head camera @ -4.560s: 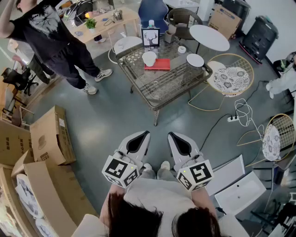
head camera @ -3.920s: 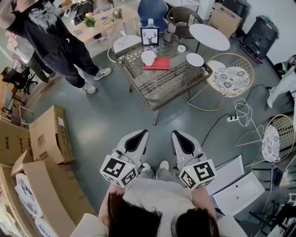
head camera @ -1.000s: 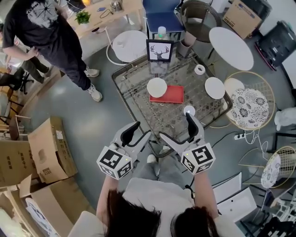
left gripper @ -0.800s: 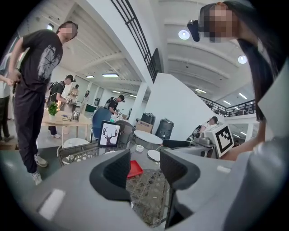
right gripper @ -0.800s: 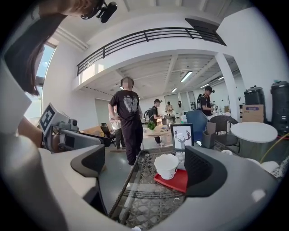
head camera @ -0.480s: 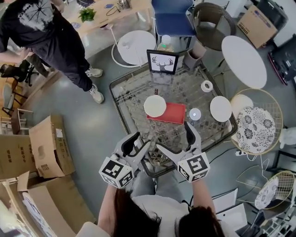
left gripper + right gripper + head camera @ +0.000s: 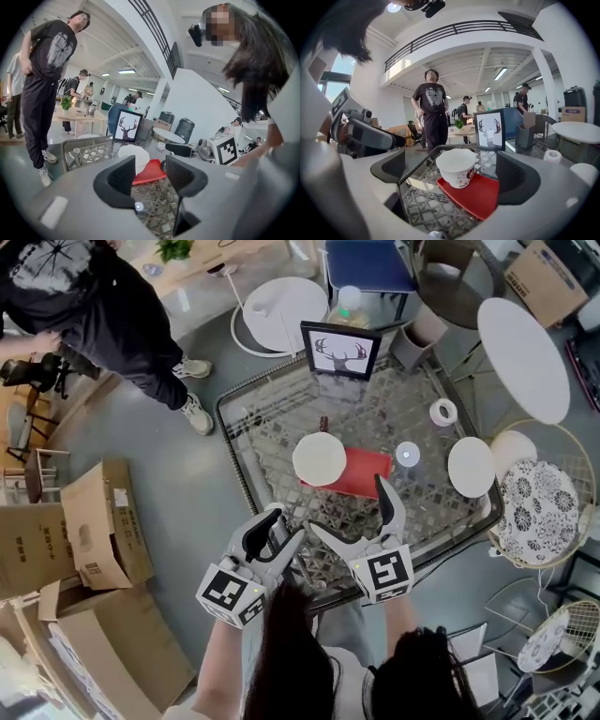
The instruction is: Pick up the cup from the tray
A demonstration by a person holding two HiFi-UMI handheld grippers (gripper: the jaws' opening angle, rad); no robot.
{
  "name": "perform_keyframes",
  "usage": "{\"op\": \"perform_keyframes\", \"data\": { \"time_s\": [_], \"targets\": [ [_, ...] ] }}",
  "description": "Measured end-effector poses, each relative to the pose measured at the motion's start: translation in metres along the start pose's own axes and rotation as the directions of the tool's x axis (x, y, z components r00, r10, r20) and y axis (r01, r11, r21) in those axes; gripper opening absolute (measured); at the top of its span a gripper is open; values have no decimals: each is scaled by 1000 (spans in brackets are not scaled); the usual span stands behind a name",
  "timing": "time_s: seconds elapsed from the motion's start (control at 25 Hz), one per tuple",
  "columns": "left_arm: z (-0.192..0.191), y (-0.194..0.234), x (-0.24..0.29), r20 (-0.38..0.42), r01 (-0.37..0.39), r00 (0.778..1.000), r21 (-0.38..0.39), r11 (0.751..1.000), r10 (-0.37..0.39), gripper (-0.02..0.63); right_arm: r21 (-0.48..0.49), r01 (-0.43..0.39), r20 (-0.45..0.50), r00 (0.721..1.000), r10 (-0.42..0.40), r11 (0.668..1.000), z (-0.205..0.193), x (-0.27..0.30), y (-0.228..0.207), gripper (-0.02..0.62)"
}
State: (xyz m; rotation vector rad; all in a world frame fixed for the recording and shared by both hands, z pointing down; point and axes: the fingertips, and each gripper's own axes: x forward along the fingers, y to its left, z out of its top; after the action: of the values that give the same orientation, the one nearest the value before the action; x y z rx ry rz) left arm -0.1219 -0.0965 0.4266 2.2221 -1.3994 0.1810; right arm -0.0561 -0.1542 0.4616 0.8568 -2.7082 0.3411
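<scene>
Two open grippers at the near rim, cup upright on the tray

Cartons (image 7: 94, 521) crowd the floor at far left. A person (image 7: 103, 310) in black stands beyond them, well apart from the table (image 7: 234, 442).

The left gripper (image 7: 284, 527) hangs over the table's near rim. Its jaws are a little apart, and nothing is in the gap (image 7: 150, 171).

Bare glass runs from the left rim to the cup (image 7: 320, 457), so that side lies open. The cup stands upright with its mouth up and its long axis vertical. It sits on the left end of the red tray (image 7: 370, 474). In the right gripper view the cup (image 7: 457, 167) shows a small print low on its side, and the tray (image 7: 480, 194) stretches away to its right. A bare strip of tabletop lies between the tray and the near rim.

The right gripper (image 7: 349, 507) is just short of the tray. Its jaws have just been opening and stand wide apart. Nothing sits between its pads. The cup shows in the gap (image 7: 450, 173) but further ahead, clear of both. One of its fingers (image 7: 384, 498) is near the tray's near right corner.

Behind the cup, a deer picture (image 7: 340, 351) stands at the far edge. Right of the tray the room tightens: a small disc (image 7: 408, 454) lies just beside it, then a tape roll (image 7: 442, 412) and a plate (image 7: 471, 466) near the right rim.
</scene>
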Motion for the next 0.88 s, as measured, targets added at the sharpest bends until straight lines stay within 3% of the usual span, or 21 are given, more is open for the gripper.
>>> {"op": "perform_keyframes", "data": {
  "time_s": [0.32, 0.52, 0.68, 0.8, 0.88],
  "targets": [
    [-4, 28, 18, 41, 5, 999, 11, 1000, -6, 186, -62, 80, 0, 997, -80, 995, -35, 54, -12, 609],
    [-18, 39, 23, 26, 16, 1000, 22, 1000, -16, 186, -127, 114, -4, 993, -115, 985, -48, 80, -19, 609],
    [-31, 49, 26, -19, 9, 1000, -3, 1000, -9, 186, -178, 157, -20, 986, -163, 971, -47, 93, -27, 609],
    [-25, 52, 29, 17, 14, 1000, -1, 1000, -14, 186, -232, 167, -29, 984, -178, 958, -38, 99, -27, 600],
    [-23, 55, 31, 32, 13, 999, -3, 1000, -13, 186, -215, 151, -29, 987, -161, 965, -37, 103, -23, 597]
  ]
}}
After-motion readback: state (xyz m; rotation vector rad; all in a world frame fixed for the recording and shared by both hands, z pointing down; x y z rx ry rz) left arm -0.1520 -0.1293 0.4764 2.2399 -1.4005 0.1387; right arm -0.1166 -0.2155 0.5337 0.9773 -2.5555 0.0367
